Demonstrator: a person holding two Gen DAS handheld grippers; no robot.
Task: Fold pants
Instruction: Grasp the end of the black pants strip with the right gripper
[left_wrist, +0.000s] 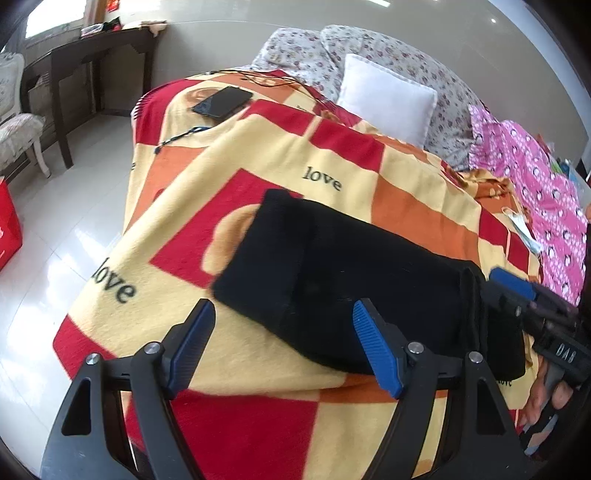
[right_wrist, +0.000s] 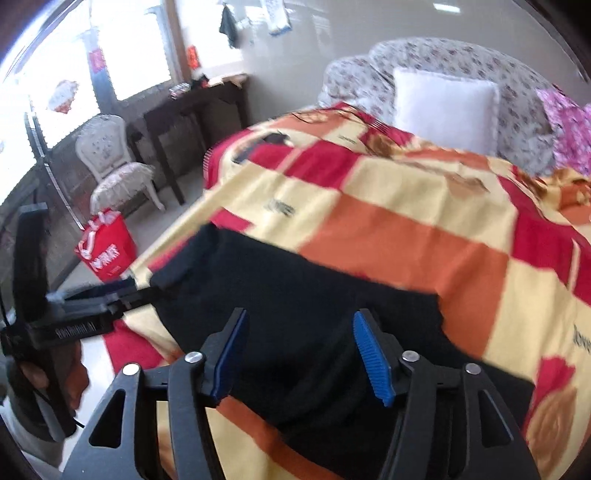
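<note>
The black pants (left_wrist: 332, 273) lie folded into a compact block on the near part of the bed (left_wrist: 258, 166). Both tools, left tool (left_wrist: 284, 343) and right tool (right_wrist: 297, 354), hover over them with jaws apart, gripping nothing, likely releasing the fold.

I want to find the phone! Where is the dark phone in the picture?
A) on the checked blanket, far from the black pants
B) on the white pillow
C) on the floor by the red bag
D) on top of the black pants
A: the phone lies flat on the checked blanket near the far end of the bed, well apart from the black pants and off to the left of the white pillow.
</note>
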